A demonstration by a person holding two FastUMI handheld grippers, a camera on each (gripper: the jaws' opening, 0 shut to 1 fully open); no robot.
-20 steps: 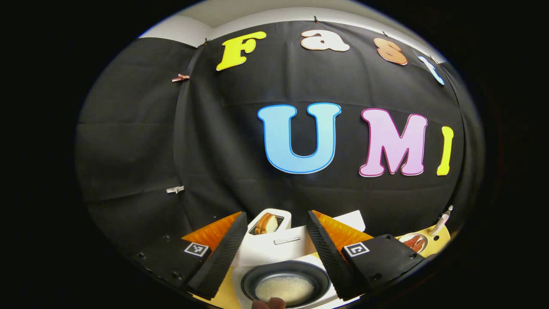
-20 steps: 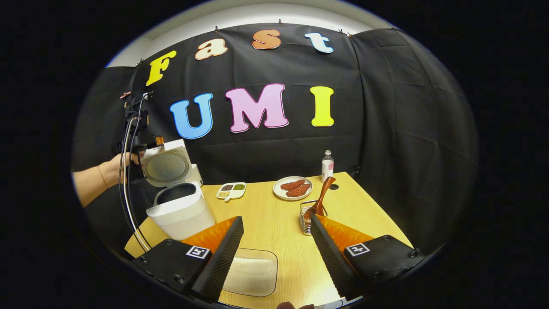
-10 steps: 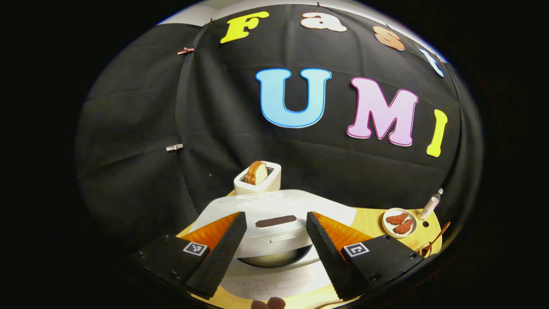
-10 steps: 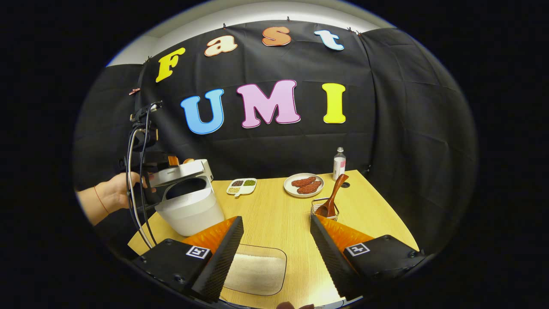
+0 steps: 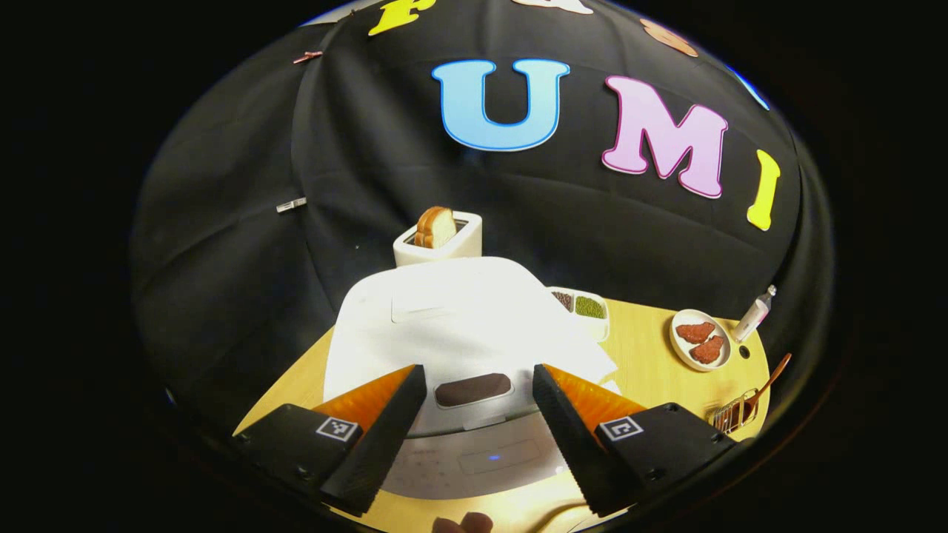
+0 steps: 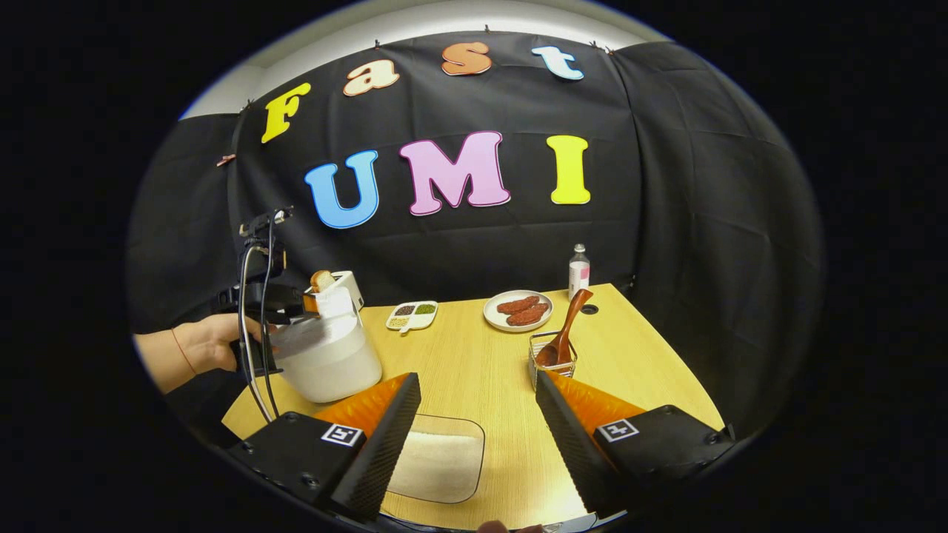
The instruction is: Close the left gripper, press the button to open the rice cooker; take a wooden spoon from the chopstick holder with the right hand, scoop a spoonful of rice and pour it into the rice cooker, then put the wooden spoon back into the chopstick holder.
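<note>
I've got the left gripper (image 5: pixel 474 437) over the rice cooker (image 5: pixel 459 326), jaws apart, lid down — the wooden spoon (image 6: pixel 566 326) stands in the chopstick holder (image 6: pixel 554 360) on the surface. Right gripper (image 6: pixel 478 444) hangs with its jaws apart above the rice tray (image 6: pixel 437 466) — that fits lid never raised, or shut again.

Toaster (image 5: pixel 437 238) with bread, sausage plate (image 6: pixel 518 311), bottle (image 6: pixel 578 271), bean dish (image 6: pixel 412 314)

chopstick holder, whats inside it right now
A wooden spoon stands in the wire chopstick holder, handle leaning up and out. Its bowl shows through the wires; the holder's bottom can't be made out.
</note>
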